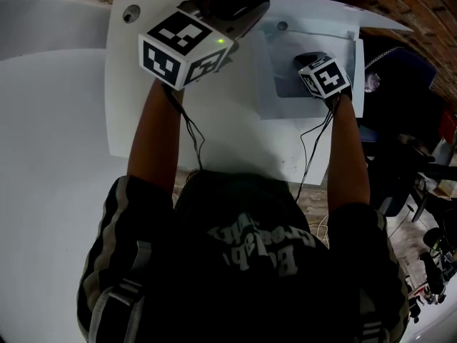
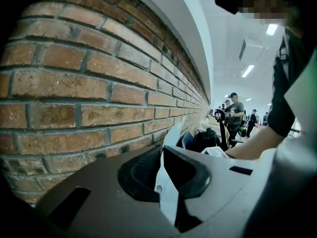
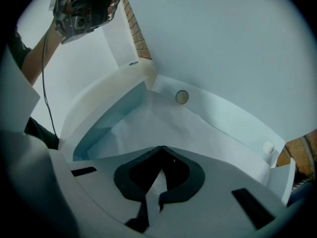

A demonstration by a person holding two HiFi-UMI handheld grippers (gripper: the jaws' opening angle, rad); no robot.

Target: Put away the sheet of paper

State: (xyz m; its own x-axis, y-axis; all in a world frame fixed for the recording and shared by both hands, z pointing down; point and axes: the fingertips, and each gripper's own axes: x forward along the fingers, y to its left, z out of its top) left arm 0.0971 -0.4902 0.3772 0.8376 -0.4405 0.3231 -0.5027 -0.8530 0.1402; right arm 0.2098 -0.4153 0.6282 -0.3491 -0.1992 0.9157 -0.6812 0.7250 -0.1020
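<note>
A clear, blue-tinted plastic sleeve (image 1: 285, 100) lies at the right of the white table (image 1: 143, 120). My left gripper (image 1: 248, 9) is raised high over the table. It is shut on the sleeve's thin top flap (image 2: 168, 192), which runs edge-on between its pads. My right gripper (image 1: 308, 57) is low at the sleeve's mouth, shut on the white sheet of paper (image 3: 163, 123). The sheet spreads ahead of its closed tips (image 3: 161, 148) inside the blue-walled pocket (image 3: 99, 133). In the right gripper view the left gripper (image 3: 86, 4) hangs at the upper left.
A brick wall (image 2: 74, 83) runs behind the table. Round cable holes (image 1: 131, 11) (image 3: 182, 97) sit in the tabletop. Chairs and gear (image 1: 421, 170) crowd the floor at the right. Cables (image 1: 193, 138) hang from both grippers. Several people (image 2: 235, 110) stand far off.
</note>
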